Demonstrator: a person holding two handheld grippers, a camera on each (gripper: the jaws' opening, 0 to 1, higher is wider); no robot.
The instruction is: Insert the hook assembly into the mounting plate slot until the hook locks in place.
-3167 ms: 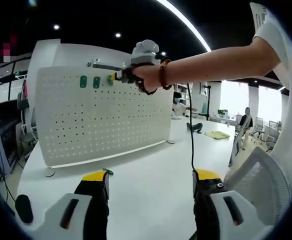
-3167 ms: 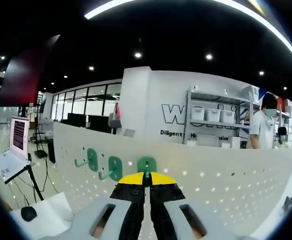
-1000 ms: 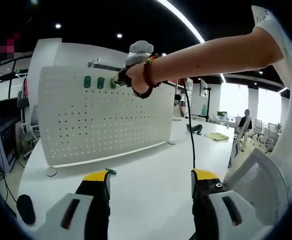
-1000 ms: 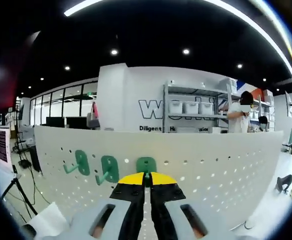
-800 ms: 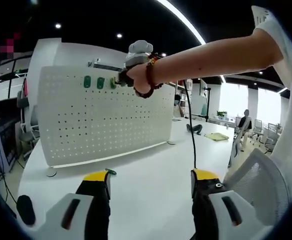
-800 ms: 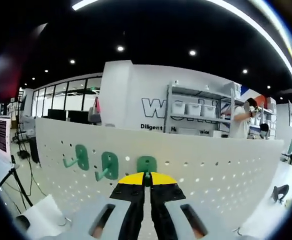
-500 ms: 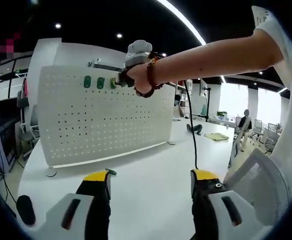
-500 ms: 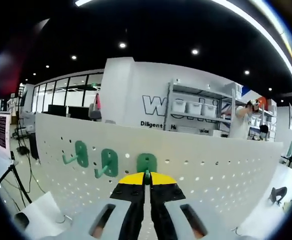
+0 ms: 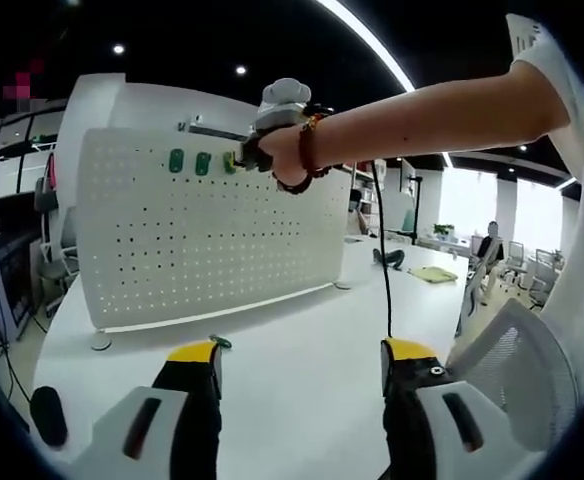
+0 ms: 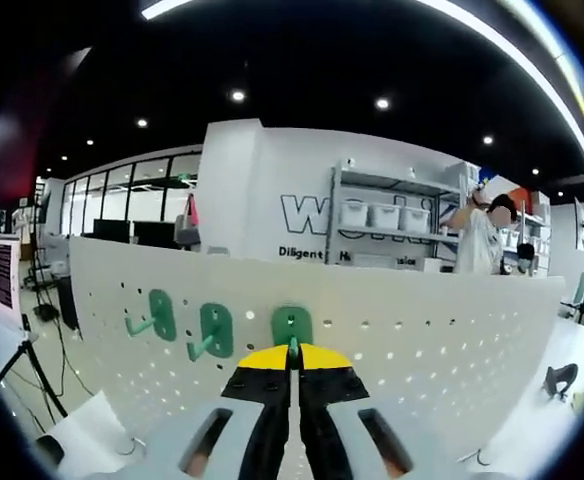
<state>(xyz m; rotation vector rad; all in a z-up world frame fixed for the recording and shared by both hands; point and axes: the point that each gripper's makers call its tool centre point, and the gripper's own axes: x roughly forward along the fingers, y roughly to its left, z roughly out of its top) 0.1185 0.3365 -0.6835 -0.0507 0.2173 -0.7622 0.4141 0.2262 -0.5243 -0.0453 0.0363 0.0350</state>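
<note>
White pegboard [image 10: 442,345] stands upright on a white table [image 9: 292,350]. Against its upper row, the right gripper [image 10: 293,352] has its jaws closed on a green hook [image 10: 292,328]. 2 more green hooks [image 10: 212,330] hang just left. The left gripper [image 9: 297,352] hovers above the table, jaws wide apart, holding nothing.

My left gripper view sits low over the white desk [image 9: 302,370], facing the upright white perforated board [image 9: 202,240] from afar; my right gripper view looks at that board [image 10: 422,350] close up, near its top edge
</note>
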